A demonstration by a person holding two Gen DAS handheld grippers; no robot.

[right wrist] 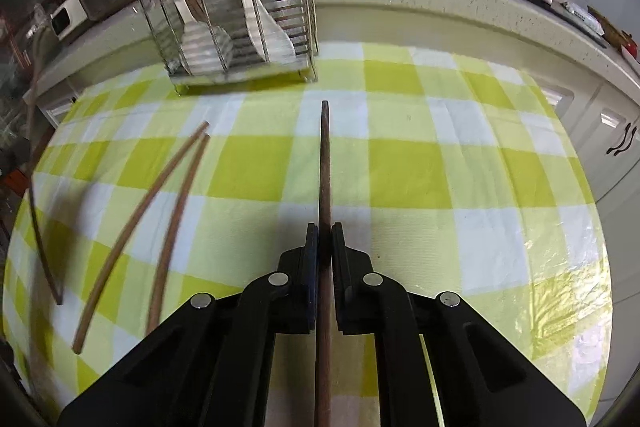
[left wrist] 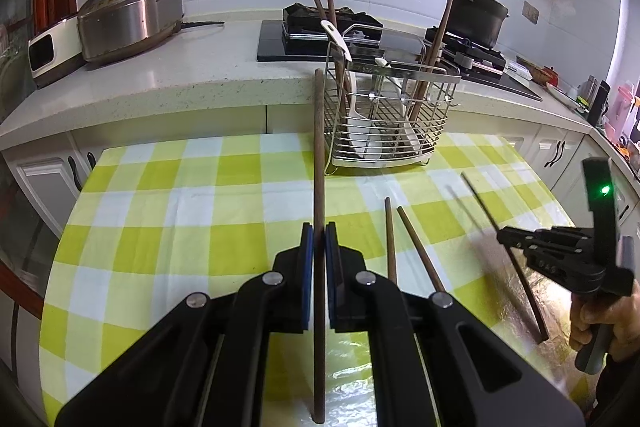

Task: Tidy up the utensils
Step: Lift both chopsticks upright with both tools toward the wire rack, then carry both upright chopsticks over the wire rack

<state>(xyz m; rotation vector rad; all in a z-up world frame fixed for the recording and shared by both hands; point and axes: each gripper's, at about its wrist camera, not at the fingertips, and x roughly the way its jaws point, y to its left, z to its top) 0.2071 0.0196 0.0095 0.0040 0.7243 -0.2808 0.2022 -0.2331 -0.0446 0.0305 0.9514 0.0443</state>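
Wooden chopstick (left wrist: 319, 163) is pointing away toward the wire rack (left wrist: 386, 115), clamped lengthwise in the left gripper (left wrist: 319, 239). Two loose chopsticks (left wrist: 404, 247) are lying on the checked tablecloth (left wrist: 180, 187) to its right. The right gripper (right wrist: 325, 239) is pinching another chopstick (right wrist: 325, 163), aimed along open cloth beside the rack (right wrist: 240, 27).

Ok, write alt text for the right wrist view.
The right gripper is shut on a brown chopstick above a green-checked tablecloth. Two more chopsticks lie to its left, and a wire utensil rack holding white spoons stands beyond.
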